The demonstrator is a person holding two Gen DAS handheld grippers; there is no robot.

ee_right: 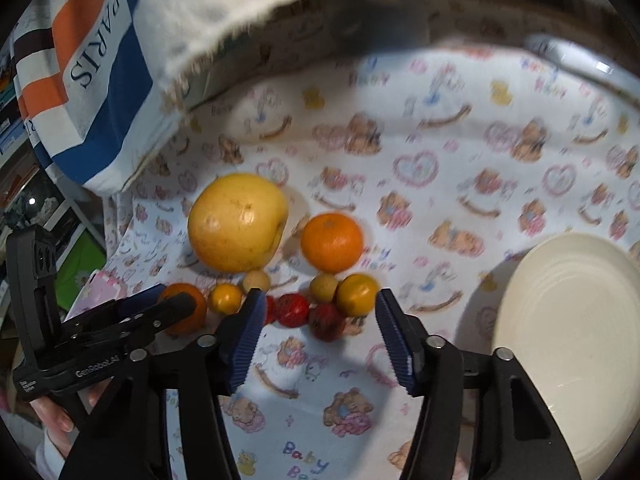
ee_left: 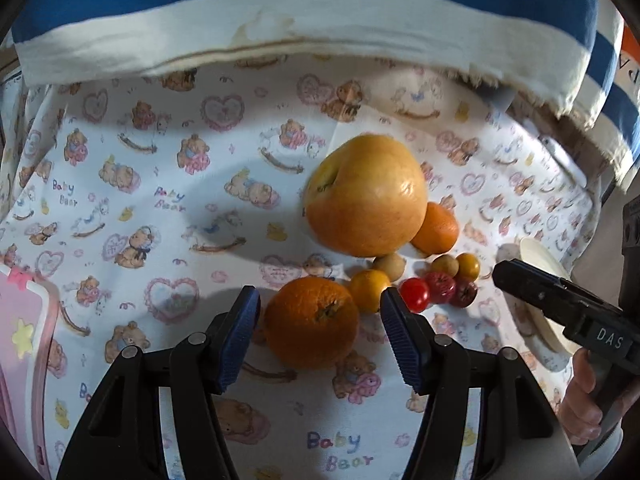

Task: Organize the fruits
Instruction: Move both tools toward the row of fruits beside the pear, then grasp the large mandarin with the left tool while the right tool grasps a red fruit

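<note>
Covering the whole work surface is lying a white cotton cloth printed with little bears and hearts (ee_left: 160, 200), and the fruits are sitting on it in one tight cluster, probably so that they can be sorted from one place into the round cream plate (ee_right: 568, 340) waiting just to the right. The left gripper (ee_left: 316, 320) is spreading its blue pads wide around the big round orange (ee_left: 311, 322), not pinching it yet. The right gripper (ee_right: 320, 320) is also hanging open over the small red fruits (ee_right: 292, 310), holding nothing.
</note>
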